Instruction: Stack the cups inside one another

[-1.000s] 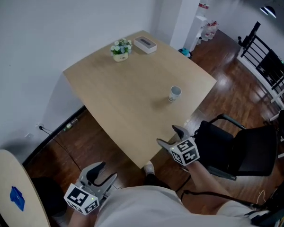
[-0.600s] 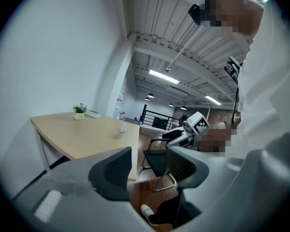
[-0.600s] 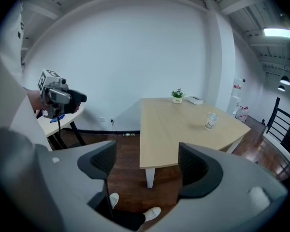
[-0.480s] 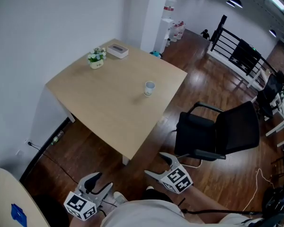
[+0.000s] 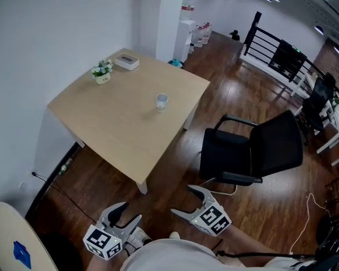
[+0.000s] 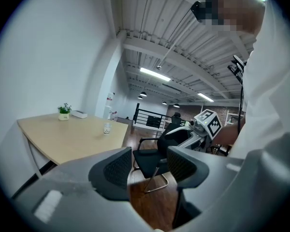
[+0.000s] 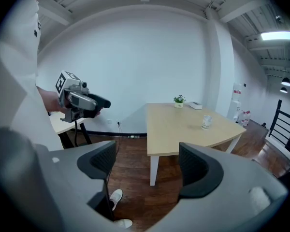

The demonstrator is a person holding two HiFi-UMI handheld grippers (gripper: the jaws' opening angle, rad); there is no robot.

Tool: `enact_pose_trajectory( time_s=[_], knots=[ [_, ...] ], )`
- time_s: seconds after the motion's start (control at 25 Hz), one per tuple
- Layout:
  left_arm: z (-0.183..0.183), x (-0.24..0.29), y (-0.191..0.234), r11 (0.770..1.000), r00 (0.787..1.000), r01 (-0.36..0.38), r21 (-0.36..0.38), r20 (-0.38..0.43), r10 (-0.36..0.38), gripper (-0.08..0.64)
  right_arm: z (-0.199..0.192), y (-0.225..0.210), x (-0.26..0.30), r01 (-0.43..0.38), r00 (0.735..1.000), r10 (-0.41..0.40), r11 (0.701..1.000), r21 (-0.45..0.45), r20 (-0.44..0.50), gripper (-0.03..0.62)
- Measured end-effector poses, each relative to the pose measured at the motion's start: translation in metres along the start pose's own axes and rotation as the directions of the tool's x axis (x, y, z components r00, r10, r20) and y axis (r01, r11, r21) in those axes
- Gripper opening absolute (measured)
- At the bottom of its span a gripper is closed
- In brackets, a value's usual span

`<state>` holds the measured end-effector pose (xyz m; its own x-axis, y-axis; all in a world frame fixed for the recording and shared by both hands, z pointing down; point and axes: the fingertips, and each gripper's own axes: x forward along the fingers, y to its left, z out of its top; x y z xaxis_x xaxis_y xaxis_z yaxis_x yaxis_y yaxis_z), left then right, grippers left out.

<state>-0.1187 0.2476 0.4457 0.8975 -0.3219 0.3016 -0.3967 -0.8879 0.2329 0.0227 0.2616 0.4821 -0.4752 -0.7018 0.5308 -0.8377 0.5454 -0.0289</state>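
At the far left a pale round table (image 5: 3,224) carries a small blue thing (image 5: 20,237); just right of it, low in the head view, the left hand-held gripper (image 5: 127,213) hangs over the dark wooden floor (image 5: 175,157), its jaws spread with nothing between them; beyond it stands the light wooden counter (image 5: 113,123), with a small potted plant (image 5: 102,71) and a flat white box (image 5: 126,62) near its far corner by the wall; the cup (image 5: 161,101) stands upright by itself toward the counter's right edge, well apart from both grippers; the right hand-held gripper (image 5: 185,201) is near the left one, also over the floor, its jaws wide apart and holding nothing; right of the counter stands a black office chair (image 5: 254,151); farther back runs a black railing (image 5: 277,61).
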Motion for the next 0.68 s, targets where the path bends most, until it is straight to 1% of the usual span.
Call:
enact_pose_trajectory(
  time_s=[0.16, 0.32, 0.44, 0.68],
  knots=[
    [0.0, 0.01, -0.02, 1.0, 1.0, 0.004, 0.011, -0.011, -0.004, 0.242, -0.01, 0.002, -0.013, -0.009, 1.0, 0.009, 0.999, -0.031, -0.002, 0.4],
    [-0.008, 0.01, -0.032, 1.0, 1.0, -0.007, 0.003, -0.028, 0.007, 0.242, -0.015, 0.006, -0.023, -0.025, 1.0, 0.025, 0.999, -0.028, 0.009, 0.4],
    [-0.011, 0.017, -0.037, 1.0, 1.0, -0.002, 0.003, -0.03, 0.002, 0.242, -0.02, 0.005, -0.028, -0.027, 1.0, 0.028, 0.999, -0.033, 0.006, 0.4],
    [-0.005, 0.024, -0.039, 1.0, 1.0, 0.02, 0.014, -0.023, -0.02, 0.242, -0.024, 0.003, -0.029, -0.021, 1.0, 0.021, 0.999, -0.023, -0.009, 0.4]
  ],
)
